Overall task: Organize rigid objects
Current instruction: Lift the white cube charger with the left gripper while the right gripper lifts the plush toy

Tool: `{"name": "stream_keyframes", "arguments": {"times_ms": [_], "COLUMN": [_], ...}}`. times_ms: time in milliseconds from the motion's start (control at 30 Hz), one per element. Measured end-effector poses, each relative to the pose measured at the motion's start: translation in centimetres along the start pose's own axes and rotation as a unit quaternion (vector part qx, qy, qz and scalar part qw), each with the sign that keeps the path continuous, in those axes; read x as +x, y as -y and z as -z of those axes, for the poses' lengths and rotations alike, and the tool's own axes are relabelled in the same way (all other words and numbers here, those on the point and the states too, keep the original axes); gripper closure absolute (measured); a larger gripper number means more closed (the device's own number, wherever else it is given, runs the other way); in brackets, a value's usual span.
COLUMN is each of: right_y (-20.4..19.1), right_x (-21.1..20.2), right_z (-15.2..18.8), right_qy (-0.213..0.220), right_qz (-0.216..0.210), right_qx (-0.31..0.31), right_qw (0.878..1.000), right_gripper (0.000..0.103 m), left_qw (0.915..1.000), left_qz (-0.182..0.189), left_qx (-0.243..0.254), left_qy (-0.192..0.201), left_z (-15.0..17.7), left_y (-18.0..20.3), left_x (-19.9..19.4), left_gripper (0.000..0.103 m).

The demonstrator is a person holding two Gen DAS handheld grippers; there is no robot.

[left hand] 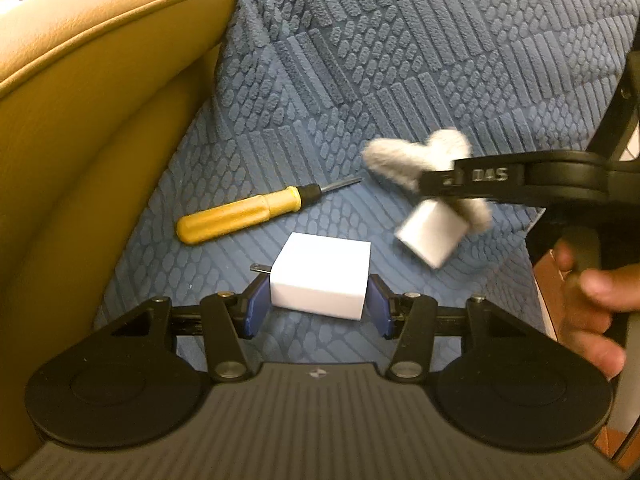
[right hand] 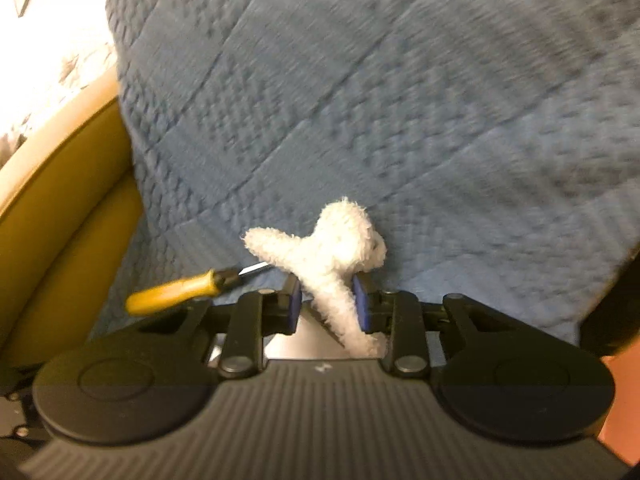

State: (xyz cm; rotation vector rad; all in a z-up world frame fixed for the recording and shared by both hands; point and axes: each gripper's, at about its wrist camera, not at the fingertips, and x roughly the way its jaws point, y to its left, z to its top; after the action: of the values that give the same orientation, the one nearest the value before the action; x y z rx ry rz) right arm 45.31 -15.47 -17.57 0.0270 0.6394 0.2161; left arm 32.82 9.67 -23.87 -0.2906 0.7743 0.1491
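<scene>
Left gripper (left hand: 318,298) clamps white charger (left hand: 322,280); right gripper (right hand: 327,304) pinches fluffy toy (right hand: 332,258)

One marking to read here

White raised letters "DAS" sit on the black side of the right gripper (left hand: 440,196), seen from the left wrist camera; a small pale logo on each gripper's ribbed body stays too tiny to read.
</scene>
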Motion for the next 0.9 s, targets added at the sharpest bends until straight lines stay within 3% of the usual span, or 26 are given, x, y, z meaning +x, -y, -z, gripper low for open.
{"name": "stream_keyframes", "arguments": {"times_ms": [133,333,600,900], "right_y": [1.8,2.7,0.8,0.8], "right_x": [-2.3,-5.9,-10.2,-12.3], "right_z": [1.1,4.4,7.9,8.8], "right_qy": [-0.006,-0.036,-0.023,0.004], "right_qz": [0.030,0.043,0.032,0.039], "right_qx": [0.018,0.055,0.070,0.087], "right_qw": [0.999,0.997,0.997,0.995], "right_gripper": [0.073,0.073,0.080,0.086], "left_qw": [0.9999,0.9999,0.9999,0.9992], "left_qz": [0.005,0.007,0.011,0.013], "left_qx": [0.010,0.006,0.012,0.039], "left_qy": [0.001,0.003,-0.003,-0.003], "left_z": [0.7,1.9,4.2,6.3], "left_y": [0.3,0.3,0.9,2.0], "left_x": [-0.9,-2.5,-4.8,-6.6], "left_gripper": [0.045,0.045,0.046,0.046]}}
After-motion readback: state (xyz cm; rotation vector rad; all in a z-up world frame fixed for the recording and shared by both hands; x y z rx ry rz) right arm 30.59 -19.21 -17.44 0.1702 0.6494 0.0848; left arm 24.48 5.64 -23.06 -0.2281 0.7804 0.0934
